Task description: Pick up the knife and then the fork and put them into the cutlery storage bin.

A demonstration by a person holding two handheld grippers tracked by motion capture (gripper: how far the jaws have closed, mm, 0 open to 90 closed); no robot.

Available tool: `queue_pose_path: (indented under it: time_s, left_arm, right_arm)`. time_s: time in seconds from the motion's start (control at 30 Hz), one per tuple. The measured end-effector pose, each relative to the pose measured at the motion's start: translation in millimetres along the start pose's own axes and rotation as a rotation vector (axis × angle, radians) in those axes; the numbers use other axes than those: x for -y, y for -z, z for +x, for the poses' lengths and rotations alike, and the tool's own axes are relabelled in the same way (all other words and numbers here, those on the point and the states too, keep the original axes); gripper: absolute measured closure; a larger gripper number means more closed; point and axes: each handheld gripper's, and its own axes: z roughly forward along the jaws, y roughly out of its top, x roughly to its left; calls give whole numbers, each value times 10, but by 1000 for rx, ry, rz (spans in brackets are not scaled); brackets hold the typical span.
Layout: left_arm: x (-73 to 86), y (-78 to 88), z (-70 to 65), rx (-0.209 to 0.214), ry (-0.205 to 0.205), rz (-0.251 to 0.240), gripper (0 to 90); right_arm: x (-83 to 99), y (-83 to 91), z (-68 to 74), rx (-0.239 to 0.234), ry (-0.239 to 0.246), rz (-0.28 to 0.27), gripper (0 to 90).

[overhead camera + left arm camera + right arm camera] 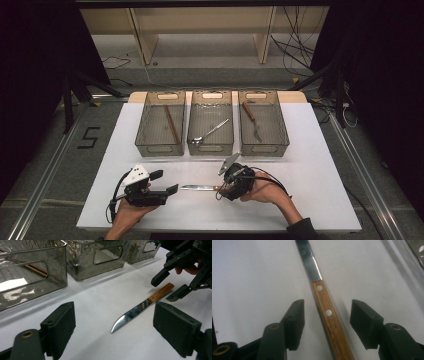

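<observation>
High view: I get a bright, evenly lit white table (310,165) with darkness on both sides and dim floor beyond. Picture soft, low detail; shadows under the three bins (212,122) short and faint.

Left gripper view: light falls from above. Strong glare and wavy reflections on the clear bin walls (32,282); bright sheen along the knife (140,308) blade. Near jaws slightly blurred, soft shadow beneath them on the white surface.

Right gripper view: I see the wooden handle (329,320) fairly sharp, blade reflecting dark with one white streak. Jaws soft at the bottom edge. Top right corner smeared and out of focus.
</observation>
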Motion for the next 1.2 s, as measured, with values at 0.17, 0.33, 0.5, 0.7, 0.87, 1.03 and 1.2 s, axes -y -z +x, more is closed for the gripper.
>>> queue_pose_path:
  time_s: [0.17,0.33,0.5,0.7,0.87,1.03,1.2]
  left_arm:
    - [-1,1,-1,0,-1,0,179]
    - [0,0,0,0,-1,1,179]
    - [-1,1,-2,0,-1,0,179]
    - [-1,1,-4,0,-2,1,179]
    - [-2,1,-4,0,-2,0,179]
    - [-1,2,-2,0,-1,-1,179]
    - [-1,4,-2,0,0,-1,179]
  right_arm:
    - [-15,-24,-9,6,5,28,550]
    - [-41,-58,-10,-12,40,44,605]
    - [-83,-85,-19,-19,78,69,666]
    - [-131,-91,27,-20,99,100,750]
    - [-135,-90,37,-18,101,103,763]
    - [-127,-80,51,-6,106,93,767]
    - [-124,-41,41,0,91,45,768]
